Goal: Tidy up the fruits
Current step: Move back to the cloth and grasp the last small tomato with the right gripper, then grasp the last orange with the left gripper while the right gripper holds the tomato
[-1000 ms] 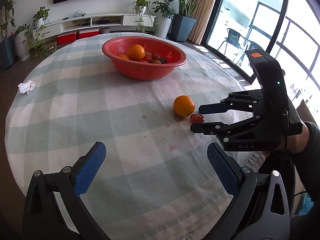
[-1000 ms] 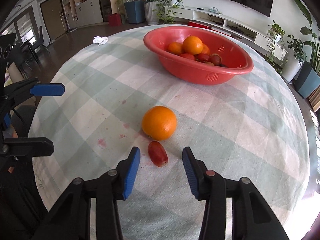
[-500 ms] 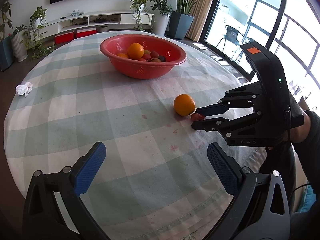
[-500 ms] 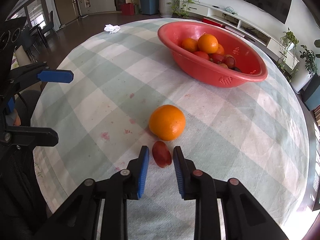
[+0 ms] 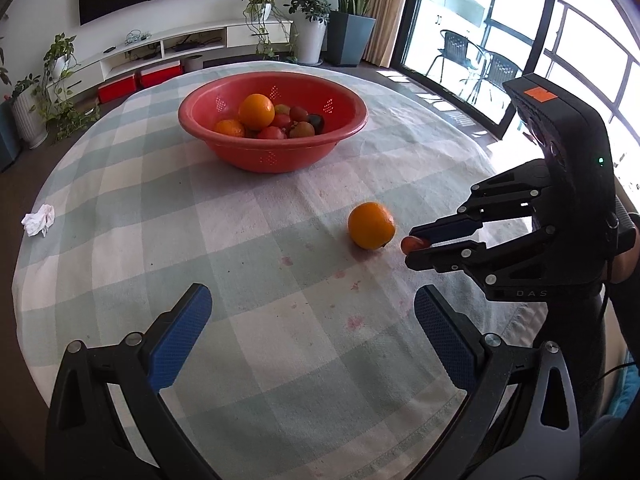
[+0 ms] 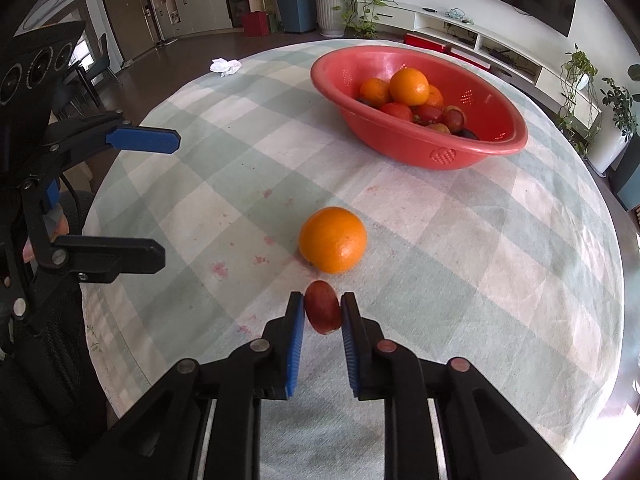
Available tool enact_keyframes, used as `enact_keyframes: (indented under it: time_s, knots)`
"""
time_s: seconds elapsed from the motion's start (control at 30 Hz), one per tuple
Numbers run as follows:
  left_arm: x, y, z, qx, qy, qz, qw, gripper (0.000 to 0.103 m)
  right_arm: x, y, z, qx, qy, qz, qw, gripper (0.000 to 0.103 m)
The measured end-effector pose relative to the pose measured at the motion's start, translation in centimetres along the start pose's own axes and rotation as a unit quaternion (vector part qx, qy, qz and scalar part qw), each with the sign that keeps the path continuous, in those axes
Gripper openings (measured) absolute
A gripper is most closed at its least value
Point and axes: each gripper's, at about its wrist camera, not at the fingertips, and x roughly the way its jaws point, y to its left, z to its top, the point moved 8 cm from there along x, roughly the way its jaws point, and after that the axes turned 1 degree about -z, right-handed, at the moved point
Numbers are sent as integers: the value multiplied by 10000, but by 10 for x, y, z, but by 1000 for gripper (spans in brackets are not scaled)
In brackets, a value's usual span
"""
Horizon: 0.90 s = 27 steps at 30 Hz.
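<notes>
A small red fruit (image 6: 323,312) sits between the blue pads of my right gripper (image 6: 321,303), whose jaws are closing and press it on both sides. It is just in front of a loose orange (image 6: 333,239) on the checked cloth. The left wrist view shows the same grip from the side: right gripper (image 5: 414,246), red fruit (image 5: 415,242), orange (image 5: 371,225). My left gripper (image 5: 312,294) stands open over bare cloth with nothing between its fingers. The red bowl (image 5: 272,156) (image 6: 420,148), farther back, holds oranges and several small red and dark fruits.
A crumpled white tissue (image 5: 38,220) (image 6: 225,66) lies near the table's far-left edge. Pink stains mark the cloth (image 5: 354,322) between the grippers. The round table's edge runs close behind both grippers. A person's hand (image 5: 624,264) holds the right gripper.
The right gripper's jaws went from wide apart around the small red fruit to pressed against it. The left gripper shifted slightly, still open.
</notes>
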Motion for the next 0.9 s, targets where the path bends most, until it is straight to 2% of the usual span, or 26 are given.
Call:
enact_keyframes:
  time_s: [0.3,0.47,0.53,0.57,0.63,0.73,0.8,0.9]
  knots:
    - [50,-34,26,419,331,-178,9984,103,-28,-24,-23,502,-146,-274,9983,21]
    - [69,-42,35,447,454,-218,9977,100,-42,-34,-30,702,-298,-295,9967,21]
    - [75,-42,35,404,511,-263,9975,84,-45,-37,-31,729,-337,-283,9964,21]
    - [79,-41,34,407,560,-245,9973,80,-45,-37,-31,744,-355,-269,9962,21]
    - [85,-40,32,398,627,-186,9971,61,-45,-38,-30,765,-363,-246,9961,21]
    - [91,-38,30,386,660,-101,9970,55,-45,-37,-30,770,-378,-211,9961,21]
    - [93,-38,31,373,633,-81,9973,55,-45,-37,-29,775,-396,-201,9960,21]
    - [94,-36,32,376,596,-41,9975,43,-45,-37,-29,770,-408,-195,9960,21]
